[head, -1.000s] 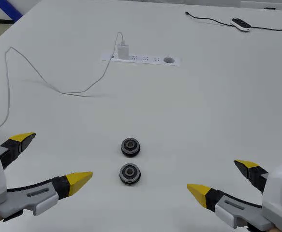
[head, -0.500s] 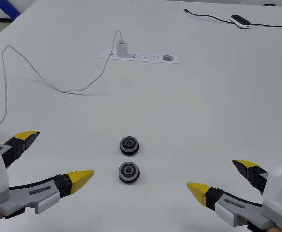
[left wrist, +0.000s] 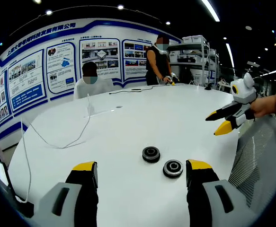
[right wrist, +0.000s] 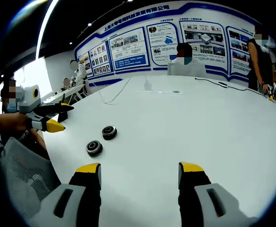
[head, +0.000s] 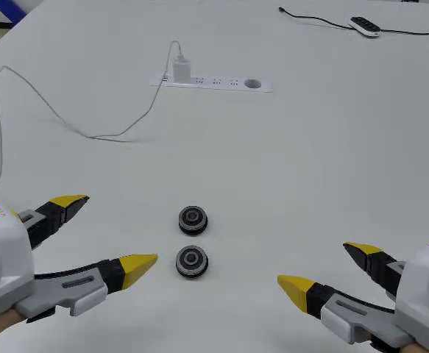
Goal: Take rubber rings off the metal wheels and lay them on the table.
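Observation:
Two small metal wheels with black rubber rings lie flat on the white table: the far wheel (head: 193, 219) (left wrist: 151, 154) (right wrist: 109, 132) and the near wheel (head: 191, 261) (left wrist: 173, 168) (right wrist: 94, 148). My left gripper (head: 111, 232) (left wrist: 140, 166) is open at the lower left, its yellow tips just left of the wheels, holding nothing. My right gripper (head: 324, 266) (right wrist: 139, 169) is open at the lower right, well apart from the wheels and empty. The left gripper (right wrist: 57, 117) appears in the right gripper view, and the right gripper (left wrist: 218, 121) in the left gripper view.
A white power strip (head: 213, 82) with a plugged charger and a long cable (head: 67, 121) lies at the far side. A second cable with a remote-like unit (head: 364, 26) is at the far right. People sit and stand beyond the table (left wrist: 128, 118).
My left gripper has moved forward and right, closer to the wheels. The right gripper has barely shifted. The head camera has tilted slightly.

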{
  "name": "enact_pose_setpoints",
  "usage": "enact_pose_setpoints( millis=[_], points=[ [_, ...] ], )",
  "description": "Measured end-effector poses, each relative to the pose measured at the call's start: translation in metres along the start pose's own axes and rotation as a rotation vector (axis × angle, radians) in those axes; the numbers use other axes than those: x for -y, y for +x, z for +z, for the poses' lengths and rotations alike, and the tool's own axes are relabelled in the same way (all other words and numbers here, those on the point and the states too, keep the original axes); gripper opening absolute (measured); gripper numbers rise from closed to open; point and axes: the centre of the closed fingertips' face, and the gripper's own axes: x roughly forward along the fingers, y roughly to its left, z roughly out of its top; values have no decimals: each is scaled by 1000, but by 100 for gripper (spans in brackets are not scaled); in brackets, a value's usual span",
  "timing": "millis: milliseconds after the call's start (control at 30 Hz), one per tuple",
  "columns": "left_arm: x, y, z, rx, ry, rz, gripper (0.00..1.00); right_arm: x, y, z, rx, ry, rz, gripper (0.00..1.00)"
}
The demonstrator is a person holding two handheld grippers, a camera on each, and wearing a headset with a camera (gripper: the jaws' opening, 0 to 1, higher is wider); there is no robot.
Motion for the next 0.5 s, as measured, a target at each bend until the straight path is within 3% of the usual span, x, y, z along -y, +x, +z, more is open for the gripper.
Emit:
enact_pose_setpoints(
  millis=[500],
  points=[
    [31, 30, -1, -16, 62, -133, 58, -9, 3, -1, -3, 59, 56, 61]
  ],
)
